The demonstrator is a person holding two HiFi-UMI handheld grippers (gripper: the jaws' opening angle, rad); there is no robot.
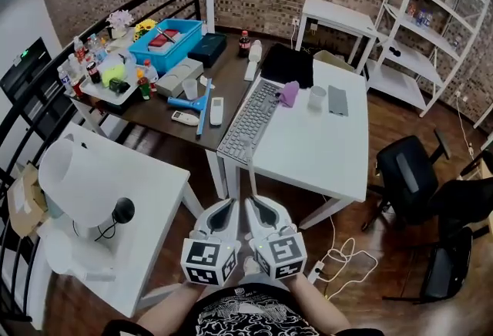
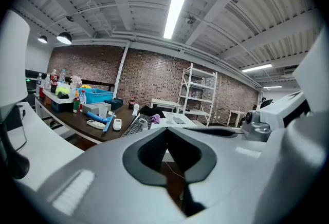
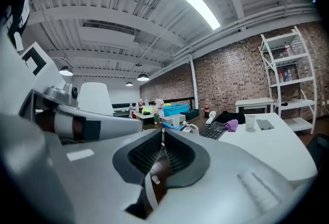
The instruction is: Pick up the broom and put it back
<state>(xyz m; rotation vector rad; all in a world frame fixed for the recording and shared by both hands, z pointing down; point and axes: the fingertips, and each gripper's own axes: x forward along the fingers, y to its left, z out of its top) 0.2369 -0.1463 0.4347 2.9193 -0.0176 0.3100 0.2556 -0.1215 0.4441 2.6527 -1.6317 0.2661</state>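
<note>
Lying flat, small blue broom (image 1: pixel 202 106)

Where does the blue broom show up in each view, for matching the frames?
Head view: the blue broom lies upper left of centre, left of the keyboard.
Left gripper view: the blue broom sits at left-middle, left of the keyboard.
Right gripper view: the blue broom peeks out mid-frame, keyboard to its right.
Shared landmark: the keyboard.

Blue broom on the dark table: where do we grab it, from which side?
Probably grip the blue broom at its thin shaft's near end, from above, tongs across it: it lies flat, and a white remote crowds its middle.
</note>
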